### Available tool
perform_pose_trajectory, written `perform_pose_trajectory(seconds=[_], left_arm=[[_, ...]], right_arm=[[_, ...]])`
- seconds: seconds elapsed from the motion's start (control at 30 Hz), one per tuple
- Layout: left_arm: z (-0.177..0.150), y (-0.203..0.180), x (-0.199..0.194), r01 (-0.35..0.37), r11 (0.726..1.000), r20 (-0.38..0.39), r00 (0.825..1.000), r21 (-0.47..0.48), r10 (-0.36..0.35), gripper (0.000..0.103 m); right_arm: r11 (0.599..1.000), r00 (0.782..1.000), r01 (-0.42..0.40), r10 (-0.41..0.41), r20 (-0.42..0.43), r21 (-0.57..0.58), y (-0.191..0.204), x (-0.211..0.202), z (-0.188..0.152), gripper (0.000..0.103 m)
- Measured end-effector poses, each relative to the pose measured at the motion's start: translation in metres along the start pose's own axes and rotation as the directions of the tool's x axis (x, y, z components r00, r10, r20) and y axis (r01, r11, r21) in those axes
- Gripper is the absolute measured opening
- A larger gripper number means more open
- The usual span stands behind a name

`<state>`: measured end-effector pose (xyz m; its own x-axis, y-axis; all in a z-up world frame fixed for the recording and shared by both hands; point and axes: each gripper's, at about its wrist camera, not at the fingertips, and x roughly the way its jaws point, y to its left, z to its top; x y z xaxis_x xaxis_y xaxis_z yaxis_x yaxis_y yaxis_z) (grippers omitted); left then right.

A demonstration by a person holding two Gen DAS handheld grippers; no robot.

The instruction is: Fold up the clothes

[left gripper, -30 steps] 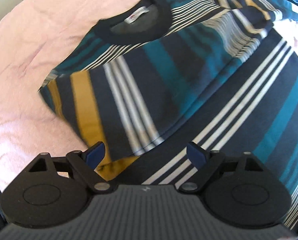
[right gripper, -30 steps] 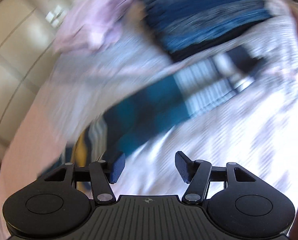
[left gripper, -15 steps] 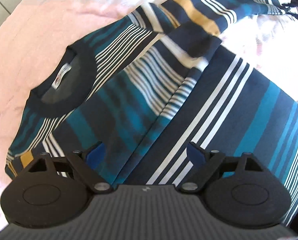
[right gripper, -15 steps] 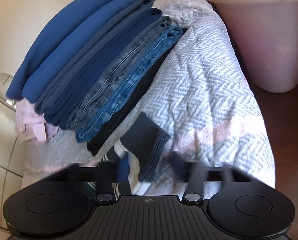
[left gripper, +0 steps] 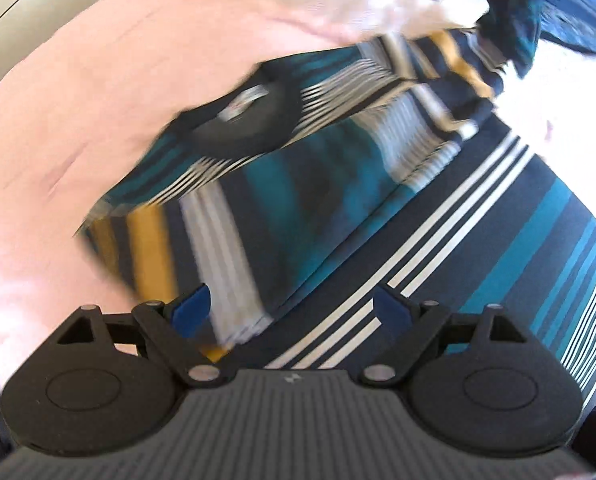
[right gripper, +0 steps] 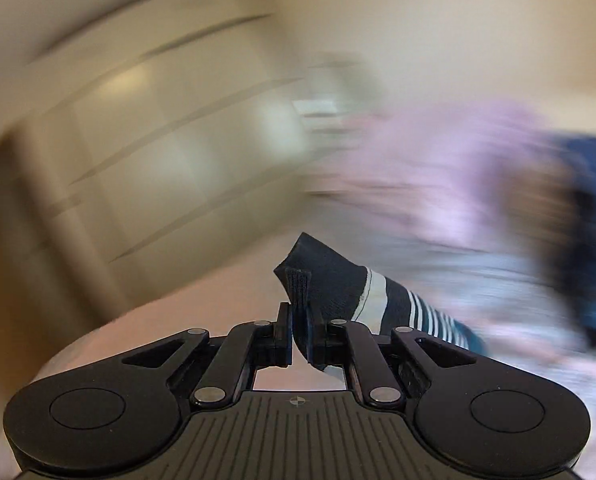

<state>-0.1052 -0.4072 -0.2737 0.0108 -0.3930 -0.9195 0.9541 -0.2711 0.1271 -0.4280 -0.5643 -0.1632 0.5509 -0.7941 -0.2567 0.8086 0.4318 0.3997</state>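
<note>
Pinching the striped sweater's (left gripper: 438,240) dark cuff (right gripper: 318,280), the right gripper (right gripper: 300,338) — left gripper (left gripper: 291,312) spread wide above it.

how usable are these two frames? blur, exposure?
Left wrist view: striped sweater smeared around the collar, sharper at lower right; bedding at top right blown out; left gripper crisp, open. Right wrist view: heavy motion blur across the whole background, wardrobe doors streaked; only the right gripper and the pinched dark cuff are sharp. Strong fisheye curvature in both.
</note>
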Motion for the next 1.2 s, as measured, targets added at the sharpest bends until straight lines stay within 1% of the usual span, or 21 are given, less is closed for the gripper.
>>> perform_pose_trajectory(seconds=[0.03,0.07,0.1,0.17,0.2,0.27,0.3,0.37,0.43,0.5,0.63,0.7,0.77,0.83,0.93,0.97,1.0,1.03,1.07,1.13,1.2], left_arm=[[-0.014,0.014,-0.005,-0.013,0.999,-0.001,1.0,-0.031,0.013,0.086],[-0.031,0.028,-0.01,-0.026,0.998,-0.008,1.0,-0.065,0.025,0.086],[-0.047,0.042,-0.013,-0.036,0.995,-0.021,0.999,-0.096,0.034,0.086],[-0.075,0.063,-0.022,-0.055,0.99,-0.036,0.998,-0.128,0.05,0.086],[-0.089,0.073,-0.026,-0.064,0.988,-0.042,0.997,-0.142,0.058,0.086],[-0.114,0.089,-0.034,-0.078,0.983,-0.045,0.996,-0.163,0.072,0.086],[-0.126,0.097,-0.037,-0.085,0.981,-0.048,0.996,-0.176,0.078,0.086],[-0.141,0.107,-0.04,-0.087,0.976,-0.049,0.996,-0.202,0.078,0.086],[-0.149,0.113,-0.042,-0.079,0.972,-0.039,0.997,-0.219,0.072,0.086],[-0.156,0.12,-0.044,-0.071,0.969,-0.028,0.997,-0.237,0.066,0.086],[-0.169,0.131,-0.047,-0.055,0.962,-0.007,0.998,-0.266,0.055,0.086],[-0.168,0.133,-0.045,-0.038,0.96,0.004,0.999,-0.279,0.041,0.086],[-0.163,0.135,-0.04,-0.002,0.954,0.025,1.0,-0.299,0.01,0.086],[-0.152,0.134,-0.032,0.055,0.953,0.063,0.997,-0.297,-0.038,0.086],[-0.126,0.124,-0.012,0.117,0.962,0.099,0.991,-0.248,-0.096,0.084],[-0.114,0.119,-0.005,0.139,0.964,0.108,0.987,-0.225,-0.117,0.082],[-0.1,0.114,0.003,0.166,0.966,0.118,0.982,-0.199,-0.145,0.075],[-0.087,0.11,0.011,0.194,0.966,0.126,0.977,-0.172,-0.174,0.067],[-0.072,0.105,0.02,0.232,0.961,0.135,0.968,-0.15,-0.212,0.063],[-0.047,0.1,0.037,0.308,0.944,0.136,0.947,-0.119,-0.292,0.055],[-0.024,0.094,0.059,0.349,0.933,0.1,0.935,-0.089,-0.34,0.055]], right_arm=[[0.992,0.994,-0.105,0.104,-0.024,-0.063,0.046,0.006,-0.012,0.006],[0.977,0.98,-0.187,0.178,-0.092,-0.098,0.078,0.014,-0.04,0.006],[0.955,0.955,-0.269,0.247,-0.164,-0.128,0.109,0.021,-0.068,0.006],[0.887,0.877,-0.43,0.367,-0.309,-0.167,0.172,0.037,-0.123,0.006],[0.88,0.842,-0.452,0.366,-0.397,-0.146,0.188,0.049,-0.156,0.006],[0.895,0.793,-0.434,0.323,-0.517,-0.107,0.204,0.066,-0.205,0.006],[0.9,0.777,-0.424,0.306,-0.55,-0.099,0.208,0.071,-0.219,0.006],[0.906,0.76,-0.411,0.277,-0.588,-0.105,0.214,0.078,-0.234,0.006],[0.908,0.757,-0.401,0.252,-0.603,-0.124,0.219,0.082,-0.235,0.006],[0.913,0.768,-0.384,0.233,-0.597,-0.138,0.219,0.09,-0.227,0.006],[0.907,0.821,-0.387,0.254,-0.512,-0.169,0.238,0.089,-0.202,0.002],[0.887,0.825,-0.421,0.286,-0.487,-0.192,0.252,0.086,-0.194,0.002],[0.871,0.824,-0.431,0.273,-0.497,-0.236,0.258,0.08,-0.199,0.002],[0.896,0.816,-0.378,0.204,-0.542,-0.231,0.244,0.077,-0.21,0.002],[0.928,0.79,-0.294,0.1,-0.605,-0.229,0.223,0.072,-0.226,0.008],[0.94,0.778,-0.266,0.079,-0.623,-0.214,0.213,0.067,-0.229,0.018],[0.951,0.766,-0.238,0.058,-0.64,-0.198,0.203,0.063,-0.232,0.036],[0.961,0.753,-0.208,0.038,-0.657,-0.183,0.194,0.058,-0.235,0.044],[0.969,0.747,-0.183,0.029,-0.664,-0.164,0.185,0.053,-0.235,0.048],[0.98,0.735,-0.142,0.008,-0.678,-0.142,0.172,0.042,-0.237,0.049],[0.988,0.732,-0.101,-0.005,-0.681,-0.117,0.158,0.034,-0.236,0.048]])
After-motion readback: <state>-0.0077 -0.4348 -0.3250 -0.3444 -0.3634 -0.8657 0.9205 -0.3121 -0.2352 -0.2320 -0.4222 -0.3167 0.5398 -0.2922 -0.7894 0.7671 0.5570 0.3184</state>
